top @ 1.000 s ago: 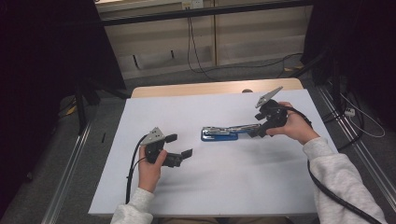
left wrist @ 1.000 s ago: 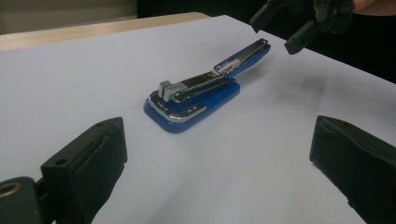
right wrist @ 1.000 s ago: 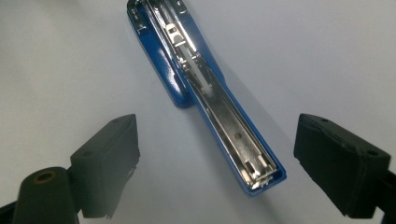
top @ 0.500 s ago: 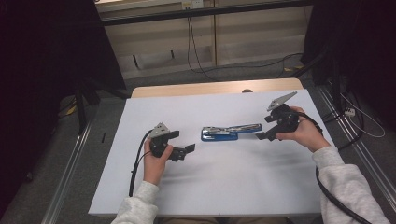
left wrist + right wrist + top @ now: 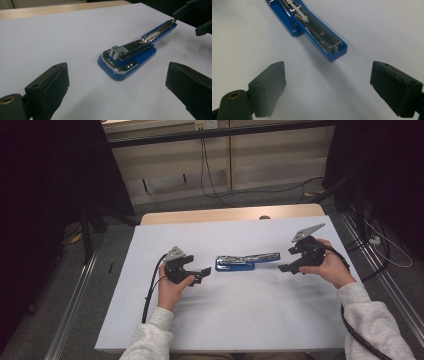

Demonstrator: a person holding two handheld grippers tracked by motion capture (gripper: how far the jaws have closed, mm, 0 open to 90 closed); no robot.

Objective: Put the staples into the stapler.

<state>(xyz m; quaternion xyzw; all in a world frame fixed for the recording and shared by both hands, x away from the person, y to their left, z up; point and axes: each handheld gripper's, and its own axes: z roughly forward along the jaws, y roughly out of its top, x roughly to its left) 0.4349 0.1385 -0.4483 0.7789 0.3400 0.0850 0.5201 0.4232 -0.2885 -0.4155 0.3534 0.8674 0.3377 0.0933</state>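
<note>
A blue stapler lies folded open flat in the middle of the white table, its metal staple channel facing up. In the left gripper view the stapler has its wide base end nearest and its thin arm reaching away. In the right gripper view the thin arm of the stapler ends just ahead of the jaws. My left gripper is open, a short way left of the stapler. My right gripper is open too, just off the stapler's right tip. Neither touches it.
A bare wooden strip runs along the table's far edge. Cables lie on the floor beyond, and dark curtains hang at both sides. The other gripper's jaw tips show at the far right of the left gripper view.
My right gripper has let go of the stapler's arm and drawn back to the right, jaws now open. The arm has dropped flat. My left gripper has crept slightly towards the stapler.
</note>
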